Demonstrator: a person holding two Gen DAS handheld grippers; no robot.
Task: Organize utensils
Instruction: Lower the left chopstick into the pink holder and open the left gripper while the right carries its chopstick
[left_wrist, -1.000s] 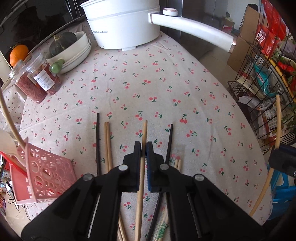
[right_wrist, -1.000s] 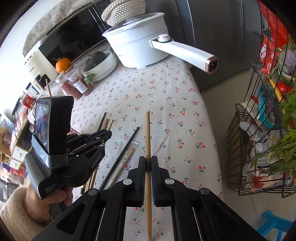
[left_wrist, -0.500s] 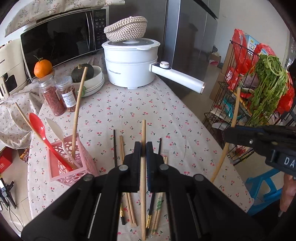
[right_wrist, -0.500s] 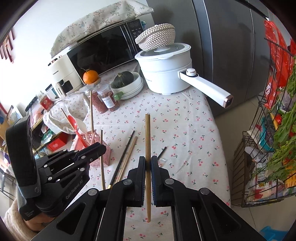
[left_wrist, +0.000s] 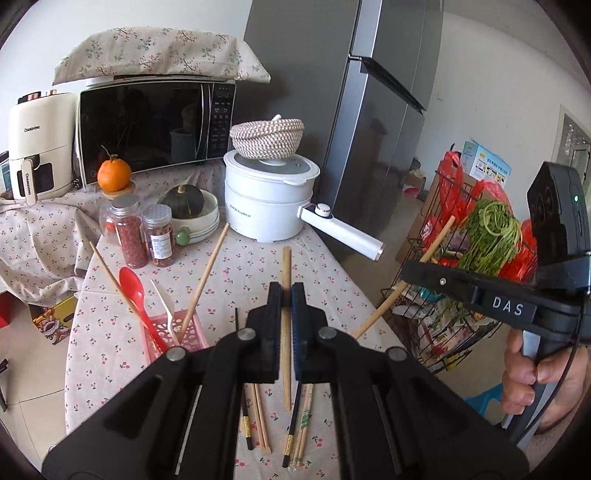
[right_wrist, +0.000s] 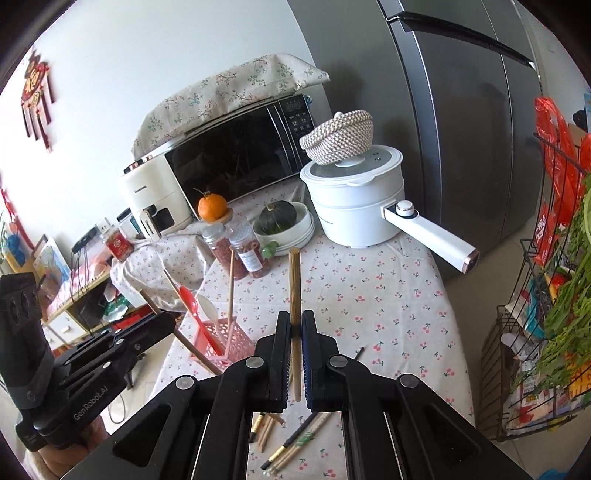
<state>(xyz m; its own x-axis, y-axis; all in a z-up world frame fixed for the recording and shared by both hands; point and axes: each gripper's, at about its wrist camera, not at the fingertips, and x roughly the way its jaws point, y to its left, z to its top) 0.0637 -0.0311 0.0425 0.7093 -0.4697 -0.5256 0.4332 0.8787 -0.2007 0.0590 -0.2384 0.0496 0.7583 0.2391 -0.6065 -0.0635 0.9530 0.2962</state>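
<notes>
In the left wrist view my left gripper (left_wrist: 285, 291) is shut on a wooden chopstick (left_wrist: 287, 264), held in the air above the cherry-print table (left_wrist: 332, 280). At the right of that view my right gripper (left_wrist: 408, 271) holds a second wooden chopstick (left_wrist: 439, 240) at a slant. In the right wrist view the right gripper (right_wrist: 295, 321) is shut on its chopstick (right_wrist: 294, 277). The left gripper (right_wrist: 162, 326) is at the lower left there. A pink basket (left_wrist: 190, 328) (right_wrist: 240, 341) holds a red spoon (left_wrist: 131, 284), a white utensil and chopsticks. Several loose chopsticks (left_wrist: 258, 413) (right_wrist: 295, 439) lie on the table below the grippers.
A white pot (left_wrist: 267, 199) with a long handle stands at the back, beside two spice jars (left_wrist: 127, 229) and a bowl with a squash (left_wrist: 183, 201). A microwave (left_wrist: 147, 125) is behind them. A wire rack (left_wrist: 458, 266) with greens stands off the table's right edge.
Both grippers have risen from the table and tipped upward, each carrying its chopstick. The pink basket and the microwave have come into view.
</notes>
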